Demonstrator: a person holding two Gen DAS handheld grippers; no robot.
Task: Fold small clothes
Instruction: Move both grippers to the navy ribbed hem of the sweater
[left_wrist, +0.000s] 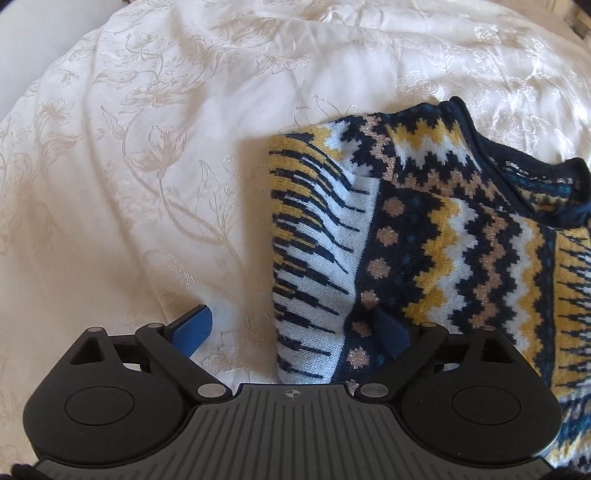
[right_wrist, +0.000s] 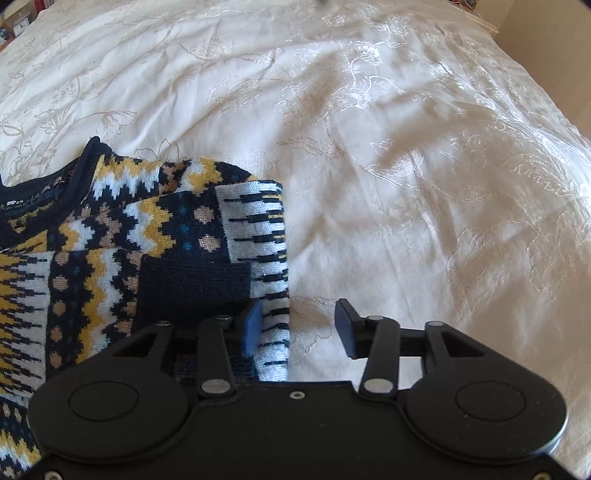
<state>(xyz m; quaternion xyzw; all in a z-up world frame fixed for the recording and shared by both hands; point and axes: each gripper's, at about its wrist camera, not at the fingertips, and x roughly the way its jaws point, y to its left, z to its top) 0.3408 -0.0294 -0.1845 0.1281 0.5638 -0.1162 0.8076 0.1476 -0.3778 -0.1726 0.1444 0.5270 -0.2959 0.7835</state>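
A small knitted sweater (left_wrist: 424, 240) with navy, yellow and white zigzag bands lies on a white bedspread. Its sleeves are folded in over the body, and the navy collar (left_wrist: 517, 162) points away from me. My left gripper (left_wrist: 291, 332) is open and hangs over the sweater's left folded edge, one blue finger over the bedspread and one over the knit. The sweater also shows in the right wrist view (right_wrist: 147, 251). My right gripper (right_wrist: 299, 328) is open over the sweater's right folded edge, where a navy cuff (right_wrist: 195, 284) lies on top.
The white bedspread (left_wrist: 147, 166) with a pale flower pattern spreads wide to the left of the sweater and, in the right wrist view (right_wrist: 424, 184), to its right. It is softly creased. Some shelf clutter (right_wrist: 14, 26) shows past its far left corner.
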